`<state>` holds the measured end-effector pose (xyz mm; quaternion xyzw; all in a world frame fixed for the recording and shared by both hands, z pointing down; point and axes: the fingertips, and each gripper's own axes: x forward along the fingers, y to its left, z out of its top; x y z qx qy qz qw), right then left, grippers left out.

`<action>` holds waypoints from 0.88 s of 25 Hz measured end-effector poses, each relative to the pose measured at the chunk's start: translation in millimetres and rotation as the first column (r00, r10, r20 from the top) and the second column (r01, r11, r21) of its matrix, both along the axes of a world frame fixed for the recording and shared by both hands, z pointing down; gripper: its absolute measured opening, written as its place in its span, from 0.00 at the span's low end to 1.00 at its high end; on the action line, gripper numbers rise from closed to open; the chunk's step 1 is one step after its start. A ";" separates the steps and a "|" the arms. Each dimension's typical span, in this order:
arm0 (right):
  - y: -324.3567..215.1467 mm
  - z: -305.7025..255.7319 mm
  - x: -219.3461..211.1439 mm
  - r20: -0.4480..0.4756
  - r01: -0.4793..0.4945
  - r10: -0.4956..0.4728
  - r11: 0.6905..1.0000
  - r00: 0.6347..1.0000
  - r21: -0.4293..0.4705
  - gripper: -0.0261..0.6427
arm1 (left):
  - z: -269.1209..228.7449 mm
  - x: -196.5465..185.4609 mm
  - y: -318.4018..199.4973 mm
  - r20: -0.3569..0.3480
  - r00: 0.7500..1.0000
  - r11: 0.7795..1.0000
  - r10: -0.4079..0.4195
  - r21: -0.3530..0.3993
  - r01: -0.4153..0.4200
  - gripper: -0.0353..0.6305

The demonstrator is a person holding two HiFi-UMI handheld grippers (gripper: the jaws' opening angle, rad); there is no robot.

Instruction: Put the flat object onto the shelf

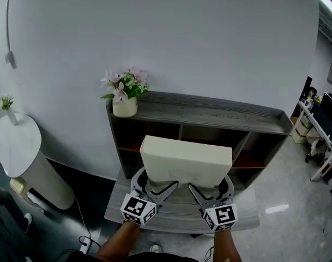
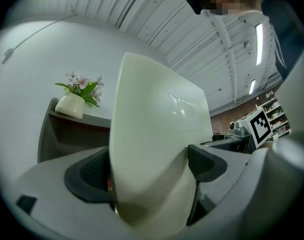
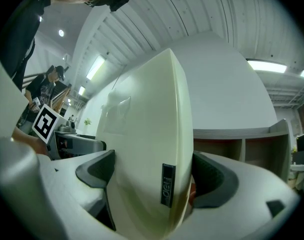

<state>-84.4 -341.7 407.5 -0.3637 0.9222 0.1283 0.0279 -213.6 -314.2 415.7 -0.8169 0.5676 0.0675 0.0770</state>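
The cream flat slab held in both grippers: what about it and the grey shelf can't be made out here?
1. Head view: the cream flat slab hides the middle compartments of the grey wooden shelf unit, so their contents can't be told.
2. Head view: the slab's lower corners are covered by the left gripper and right gripper.
3. Right gripper view: the print on the dark label on the slab's edge is too small to read.

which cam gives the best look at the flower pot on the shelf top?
Head view: the flower pot stands whole at the left end of the shelf top, unobstructed. Left gripper view also shows the flower pot, but warped and off to the side of the flat object. Right gripper view doesn't show it.
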 end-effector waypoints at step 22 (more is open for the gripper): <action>-48.3 -75.0 2.1 0.075 0.052 -0.061 0.992 0.995 0.115 0.74 | -79.2 3.2 -41.7 0.036 0.997 0.990 -0.061 0.132 0.056 0.77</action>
